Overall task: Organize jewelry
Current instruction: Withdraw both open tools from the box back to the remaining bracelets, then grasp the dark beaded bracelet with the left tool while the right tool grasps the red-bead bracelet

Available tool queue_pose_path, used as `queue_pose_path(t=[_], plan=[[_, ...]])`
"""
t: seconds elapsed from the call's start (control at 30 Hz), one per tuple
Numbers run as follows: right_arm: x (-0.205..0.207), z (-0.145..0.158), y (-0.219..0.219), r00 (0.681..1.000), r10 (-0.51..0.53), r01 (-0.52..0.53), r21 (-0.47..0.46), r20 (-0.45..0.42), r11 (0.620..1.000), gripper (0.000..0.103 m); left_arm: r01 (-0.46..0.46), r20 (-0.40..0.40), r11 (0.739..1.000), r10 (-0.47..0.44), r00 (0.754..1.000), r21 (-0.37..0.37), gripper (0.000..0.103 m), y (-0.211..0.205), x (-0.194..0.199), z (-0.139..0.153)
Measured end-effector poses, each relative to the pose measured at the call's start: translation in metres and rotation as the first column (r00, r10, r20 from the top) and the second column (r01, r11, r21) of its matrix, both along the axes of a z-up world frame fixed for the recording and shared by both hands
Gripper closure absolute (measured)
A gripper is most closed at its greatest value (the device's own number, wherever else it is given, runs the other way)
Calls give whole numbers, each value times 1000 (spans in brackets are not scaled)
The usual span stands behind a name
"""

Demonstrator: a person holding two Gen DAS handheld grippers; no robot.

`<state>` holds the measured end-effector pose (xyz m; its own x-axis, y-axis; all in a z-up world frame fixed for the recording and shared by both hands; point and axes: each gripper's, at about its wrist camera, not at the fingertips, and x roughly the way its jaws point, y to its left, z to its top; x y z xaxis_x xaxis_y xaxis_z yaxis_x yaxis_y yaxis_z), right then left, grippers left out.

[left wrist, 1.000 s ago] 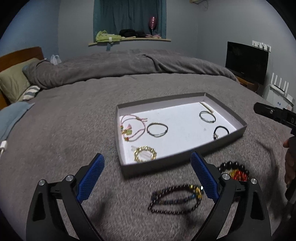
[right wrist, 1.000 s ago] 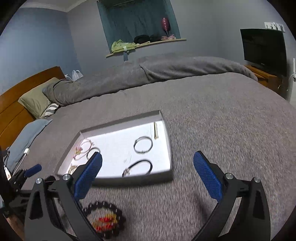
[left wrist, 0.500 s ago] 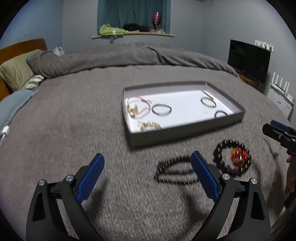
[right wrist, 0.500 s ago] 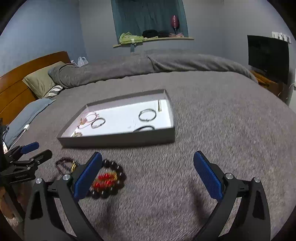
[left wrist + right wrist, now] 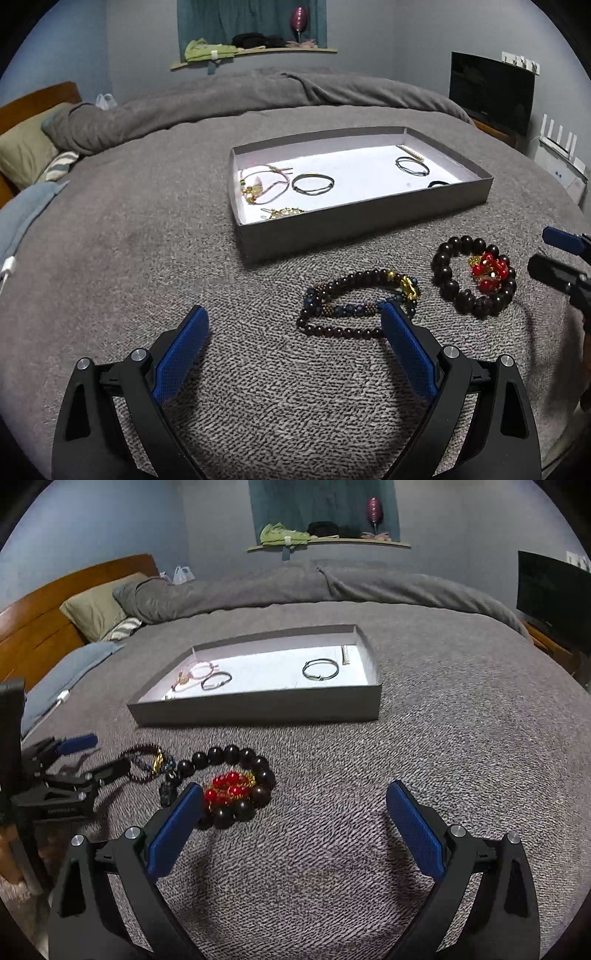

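You are working over a big bed with a fuzzy gray blanket, and a flat gray tray is sitting on it with a few thin bracelets lying inside on its white floor. You are holding the left gripper low over the blanket with its blue fingers spread wide and gripping nothing, and you are holding the right gripper the same way, wide apart and bare. Two bracelets are lying on the blanket just in front of the tray, not in it. The big bead bracelet is sitting near your right gripper; it is a ring of fat, shiny dark balls with a bunch of little red beads and gold bits inside the ring. It is probably a bit heavy and the round balls are likely slippery, so you might be better off pinching across one side of the ring than squeezing one ball. The small bead bracelet is lying close to your left gripper, touching one finger in the picture; it is a floppy loop of tiny dark and blue beads with a gold charm. It is probably light and will droop, so taking it by a bunch of strands near the middle looks safest.
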<state>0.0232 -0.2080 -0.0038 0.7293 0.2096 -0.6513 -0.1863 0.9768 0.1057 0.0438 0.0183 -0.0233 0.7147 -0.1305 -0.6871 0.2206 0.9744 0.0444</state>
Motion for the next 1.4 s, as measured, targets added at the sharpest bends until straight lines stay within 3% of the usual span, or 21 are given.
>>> queue_pose_path(t=[0.1, 0.17, 0.23, 0.6, 0.87, 0.97, 1.23, 1.4], plan=[[1, -1, 0, 1000, 3, -3, 4, -4, 1000, 5, 2, -5, 1000, -2, 1000, -14, 13, 2, 2, 1], [2, -1, -1, 1000, 4, -4, 8, -5, 1000, 5, 4, -11, 1000, -4, 1000, -16, 22, 2, 3, 0], [2, -1, -1, 1000, 8, -8, 7, -9, 1000, 6, 11, -33, 1000, -11, 999, -18, 43, 2, 5, -2], [-1, -3, 7, 999, 50, -50, 0, -15, 999, 7, 54, -78, 997, -58, 995, -46, 70, 1, 8, -7], [-1, -7, 11, 998, 61, -62, -11, -21, 998, 17, 69, -104, 997, -73, 992, -44, 72, -1, 13, -12], [1, -8, 10, 998, 55, -55, -8, -26, 998, 23, 80, -105, 996, -84, 991, -42, 84, -2, 11, -11], [-5, -1, 20, 994, 110, -111, 21, 16, 994, 32, 68, -88, 998, -69, 994, -17, 96, -1, 7, -6], [-3, 1, 41, 984, 176, -175, -15, 25, 984, 50, 58, -66, 998, -59, 996, -18, 96, 2, 4, 0]])
